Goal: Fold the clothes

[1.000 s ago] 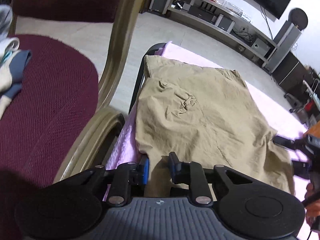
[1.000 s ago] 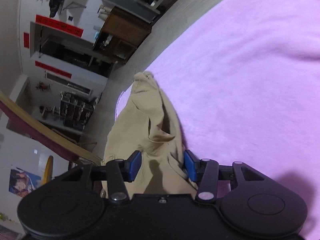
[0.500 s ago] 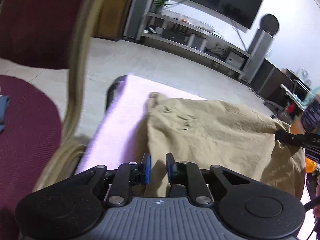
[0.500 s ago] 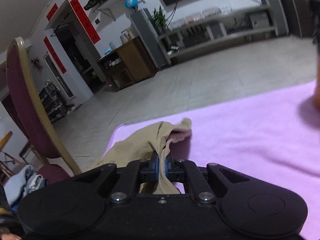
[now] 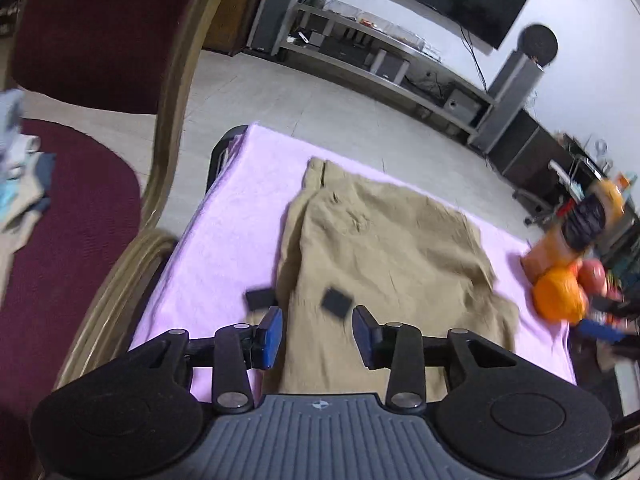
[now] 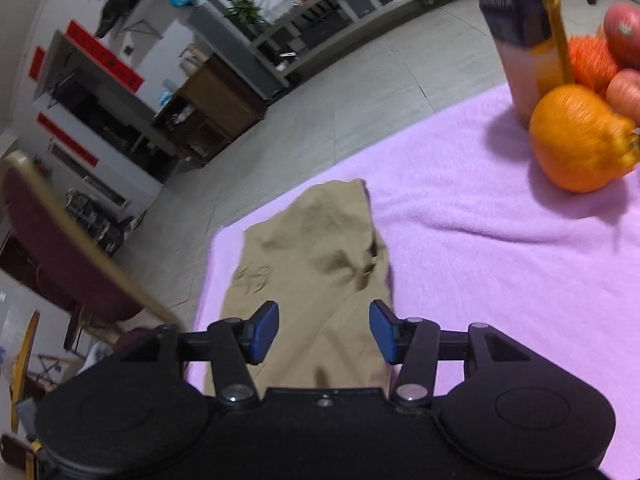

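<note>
Left wrist view: left gripper (image 5: 318,332) released, over khaki garment (image 5: 384,252) on pink blanket (image 5: 224,240). Right gripper (image 6: 324,330) also released above garment; orange (image 6: 576,140) well right.

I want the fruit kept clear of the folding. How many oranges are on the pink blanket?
2 visible: one orange nearest the khaki garment, another orange behind it beside the red apples. More may be hidden off-frame.

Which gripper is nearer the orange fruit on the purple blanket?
Right. The right gripper is open over the tan garment's edge nearest the orange; the left gripper, also open, is over the garment's opposite side.
</note>
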A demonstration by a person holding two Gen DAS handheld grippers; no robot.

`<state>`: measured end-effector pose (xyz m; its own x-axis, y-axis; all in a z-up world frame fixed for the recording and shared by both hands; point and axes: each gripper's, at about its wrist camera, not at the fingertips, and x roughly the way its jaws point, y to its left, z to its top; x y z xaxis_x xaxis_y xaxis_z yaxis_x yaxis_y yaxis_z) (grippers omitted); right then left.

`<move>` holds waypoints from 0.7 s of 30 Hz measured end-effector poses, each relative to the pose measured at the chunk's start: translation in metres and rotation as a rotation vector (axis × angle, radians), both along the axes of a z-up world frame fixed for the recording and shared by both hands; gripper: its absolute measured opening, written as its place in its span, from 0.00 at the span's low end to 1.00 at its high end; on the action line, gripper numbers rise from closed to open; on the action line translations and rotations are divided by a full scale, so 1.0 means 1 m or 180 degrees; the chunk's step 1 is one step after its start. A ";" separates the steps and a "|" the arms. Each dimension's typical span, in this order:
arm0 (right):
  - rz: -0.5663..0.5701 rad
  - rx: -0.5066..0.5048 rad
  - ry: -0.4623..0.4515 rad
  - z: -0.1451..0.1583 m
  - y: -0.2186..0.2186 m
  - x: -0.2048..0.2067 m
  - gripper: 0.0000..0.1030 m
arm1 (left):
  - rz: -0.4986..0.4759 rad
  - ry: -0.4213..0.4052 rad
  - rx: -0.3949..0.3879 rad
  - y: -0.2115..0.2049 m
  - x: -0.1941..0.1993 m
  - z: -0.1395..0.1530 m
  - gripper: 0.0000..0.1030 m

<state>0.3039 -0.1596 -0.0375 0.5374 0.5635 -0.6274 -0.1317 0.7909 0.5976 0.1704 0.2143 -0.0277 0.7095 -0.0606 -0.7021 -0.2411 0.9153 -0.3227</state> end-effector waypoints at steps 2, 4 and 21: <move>0.0044 0.0008 -0.0086 0.017 -0.014 -0.031 0.64 | 0.0000 0.0057 0.0018 -0.009 -0.023 -0.002 0.40; 0.0082 0.0078 0.0060 0.001 -0.013 -0.043 0.65 | 0.0037 0.0192 -0.0084 -0.013 -0.039 -0.015 0.41; 0.0273 0.0249 0.0757 -0.133 0.032 -0.073 0.43 | -0.0100 0.0779 -0.0278 -0.040 -0.046 -0.085 0.36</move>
<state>0.2305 -0.1276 -0.1703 0.3284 0.6523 -0.6831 -0.0448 0.7332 0.6786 0.1239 0.1742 -0.1123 0.5159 -0.1479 -0.8438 -0.2935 0.8948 -0.3363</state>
